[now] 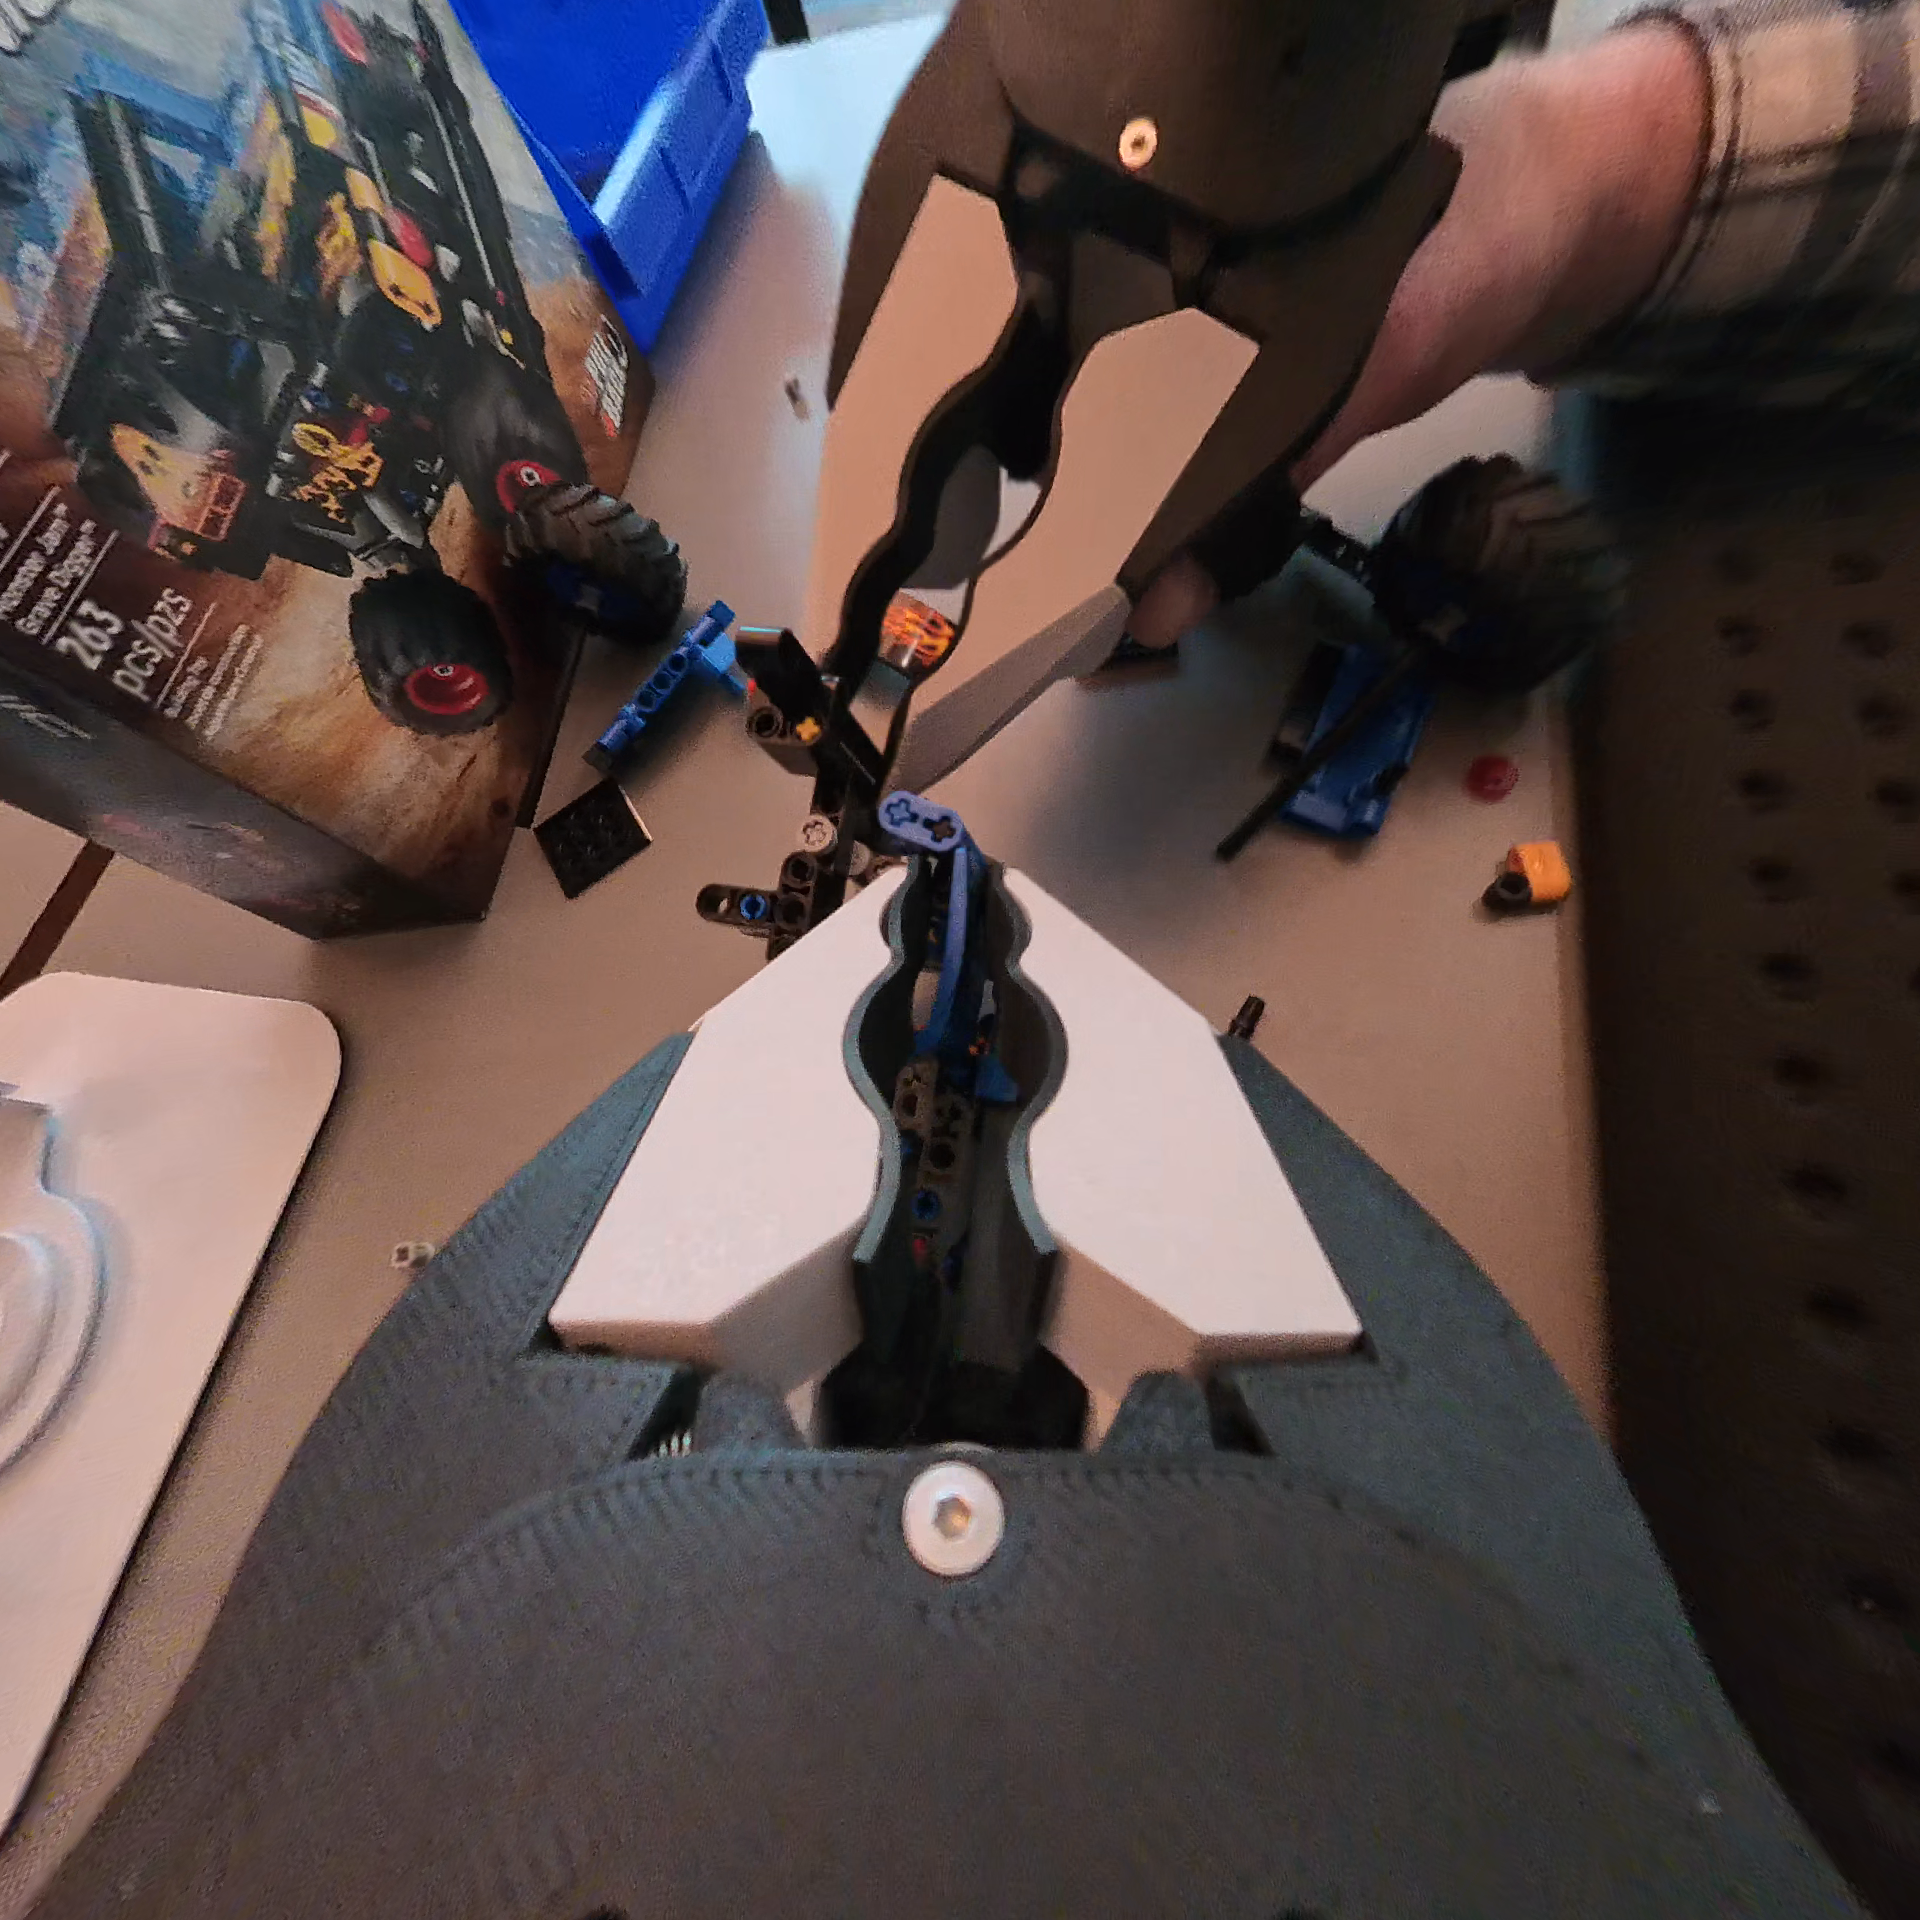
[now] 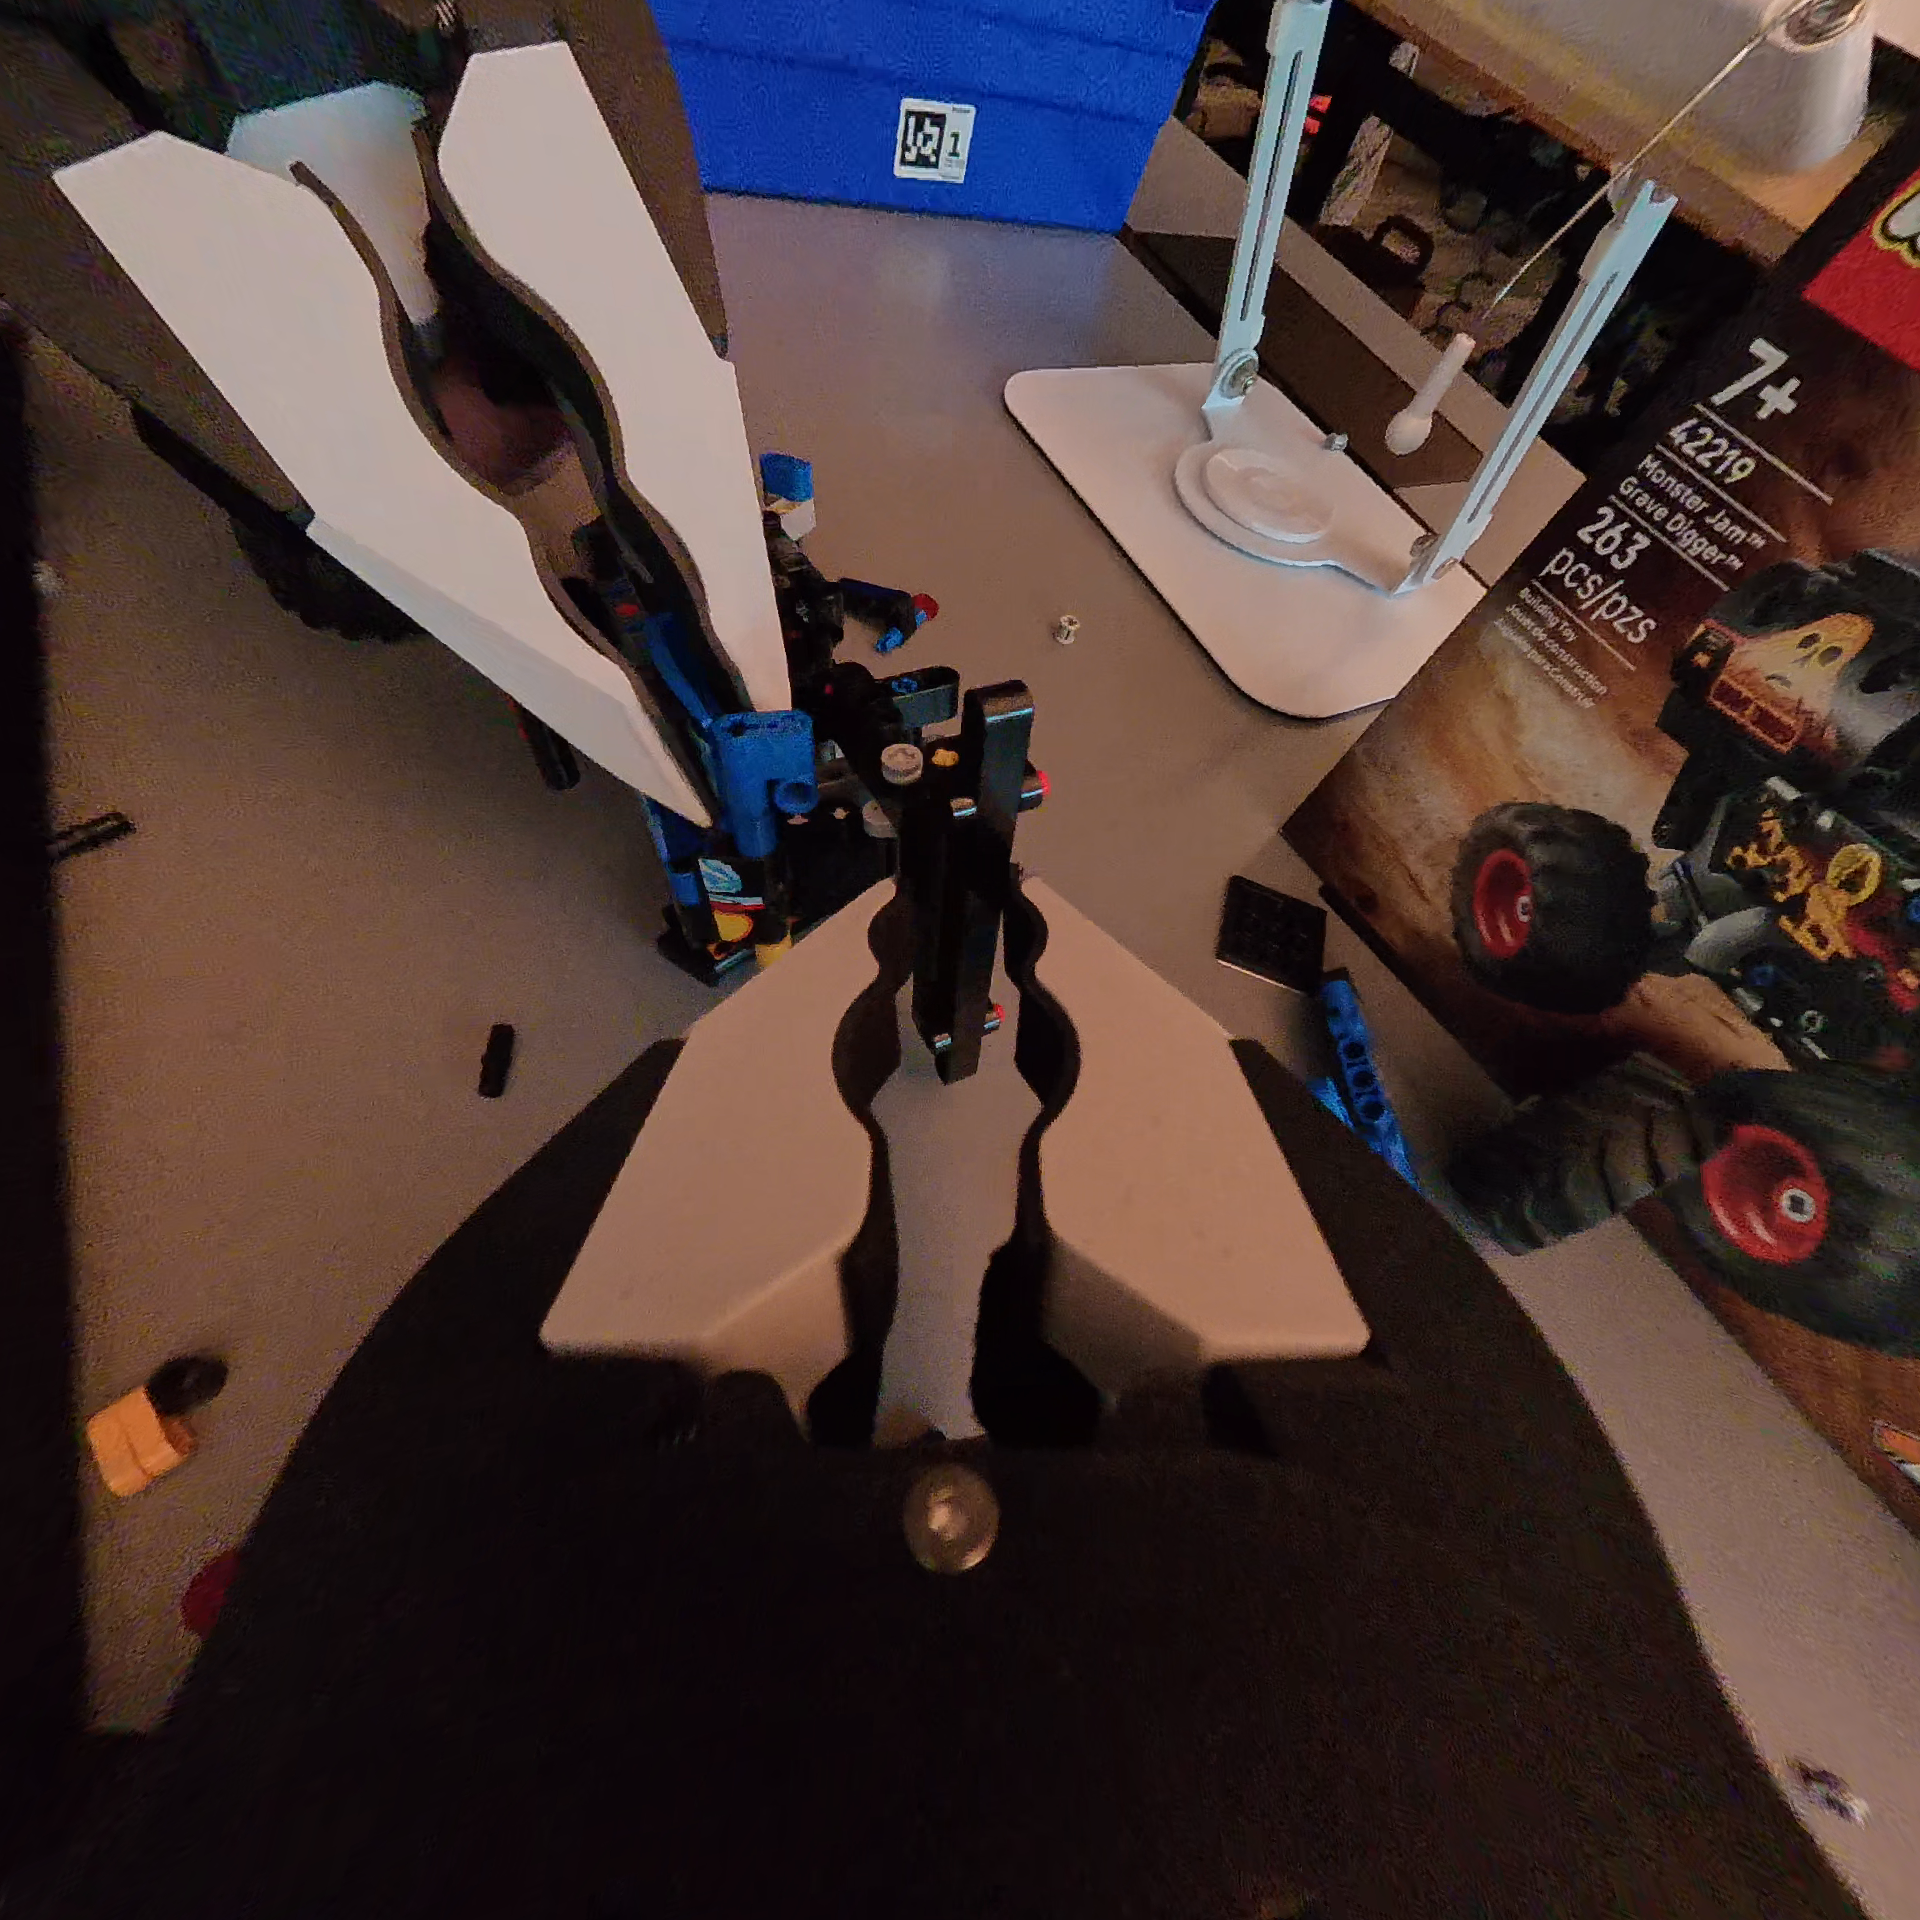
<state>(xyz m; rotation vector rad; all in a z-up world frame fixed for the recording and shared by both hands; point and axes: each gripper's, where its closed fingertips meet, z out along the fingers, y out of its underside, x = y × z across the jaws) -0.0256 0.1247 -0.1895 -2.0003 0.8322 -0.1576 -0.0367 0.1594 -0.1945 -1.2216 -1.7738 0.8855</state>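
My left gripper (image 1: 951, 883) is shut on a blue and black toy-brick assembly (image 1: 925, 826), whose blue end sticks out past the fingertips. It also shows in the right wrist view (image 2: 732, 758), tilted down from the upper left, with the assembly (image 2: 764, 790) standing on the grey table (image 2: 312, 987). My right gripper (image 2: 961, 883) is shut on a black beam (image 2: 992, 769) that meets the assembly. In the left wrist view the right gripper (image 1: 888, 753) comes down from above, held by a person's hand (image 1: 1538, 229).
A toy box (image 1: 260, 416) (image 2: 1662, 779) stands beside the work spot, with a loose tyre (image 1: 597, 561), blue beam (image 1: 665, 686) and black plate (image 1: 592, 836) near it. A blue bin (image 2: 914, 94), white stand base (image 2: 1247, 520), wheel on an axle (image 1: 1486, 561) and orange piece (image 1: 1538, 873) lie around. Tip to tip, the grippers are about 4 cm apart.
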